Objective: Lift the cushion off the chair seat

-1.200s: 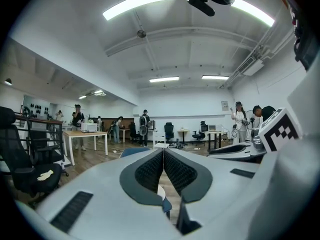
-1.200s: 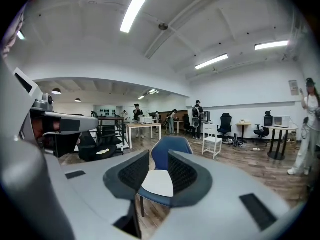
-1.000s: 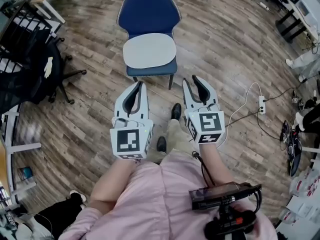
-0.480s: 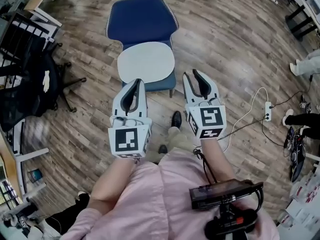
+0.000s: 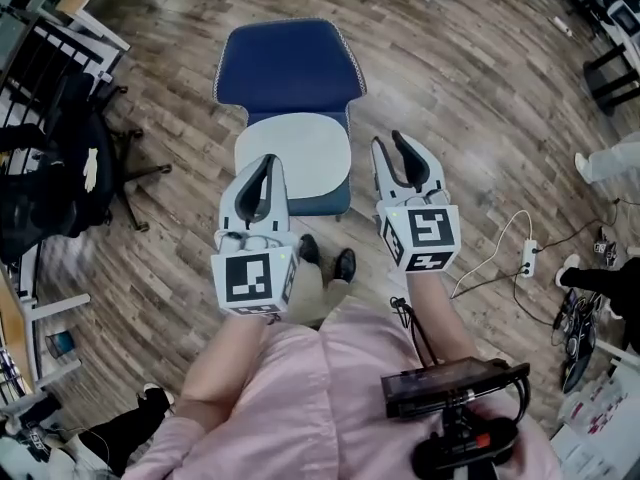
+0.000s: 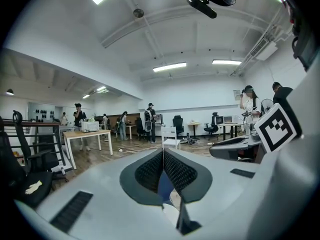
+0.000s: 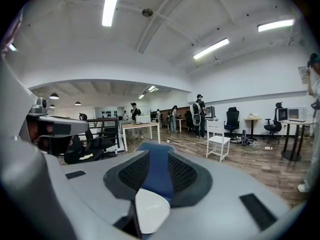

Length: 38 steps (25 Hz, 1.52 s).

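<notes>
We stand closer now: left gripper is over the white cushion on the blue chair, jaws clenched empty; right gripper is beside it, jaws parted, empty.

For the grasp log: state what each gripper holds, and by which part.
Nothing is held. The left gripper is shut and empty, the right gripper open; the white cushion lies untouched on the blue chair.

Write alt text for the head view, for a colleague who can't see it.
A white oval cushion lies on the seat of a blue chair standing on a wood floor. Seen from above, the person holds both grippers near the seat's front edge, gripping nothing: the left gripper is shut and the right gripper is open.
</notes>
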Tool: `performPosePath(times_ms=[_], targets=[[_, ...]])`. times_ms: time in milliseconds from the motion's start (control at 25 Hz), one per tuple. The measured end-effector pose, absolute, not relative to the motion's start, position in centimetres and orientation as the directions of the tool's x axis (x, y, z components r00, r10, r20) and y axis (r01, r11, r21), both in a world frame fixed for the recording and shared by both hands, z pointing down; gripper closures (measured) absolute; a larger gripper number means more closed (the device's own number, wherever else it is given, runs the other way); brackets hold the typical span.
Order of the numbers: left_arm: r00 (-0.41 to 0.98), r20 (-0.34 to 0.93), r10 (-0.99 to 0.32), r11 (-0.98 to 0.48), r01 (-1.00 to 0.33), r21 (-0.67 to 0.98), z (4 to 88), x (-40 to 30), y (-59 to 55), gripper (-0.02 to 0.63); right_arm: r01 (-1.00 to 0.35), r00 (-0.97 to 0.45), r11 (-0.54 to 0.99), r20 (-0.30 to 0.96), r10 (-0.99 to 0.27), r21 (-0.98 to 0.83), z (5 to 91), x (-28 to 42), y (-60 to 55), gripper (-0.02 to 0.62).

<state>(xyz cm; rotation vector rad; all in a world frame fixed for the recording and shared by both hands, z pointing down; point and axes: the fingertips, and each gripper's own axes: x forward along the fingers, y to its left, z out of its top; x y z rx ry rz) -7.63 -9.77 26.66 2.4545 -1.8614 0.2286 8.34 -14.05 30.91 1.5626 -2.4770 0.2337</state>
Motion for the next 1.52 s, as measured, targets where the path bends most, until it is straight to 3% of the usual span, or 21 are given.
performPosePath(times_ms=[520,1520], targets=[[0.28,0.279,-0.918,-0.289,-0.957,0.012,33.8,-11.2,-19.7,0.592,-0.918,-0.383,0.391,0.411,-0.827,-0.068,39.1,6.1,-22.0,0.482],[0.351,0.616,-0.705,-0.374,-0.922,0.098,59.0,-11.7,-22.8,0.592,-0.931,-0.36,0.28,0.717,-0.596,-0.235,70.5,5.5,-22.6,0.473]])
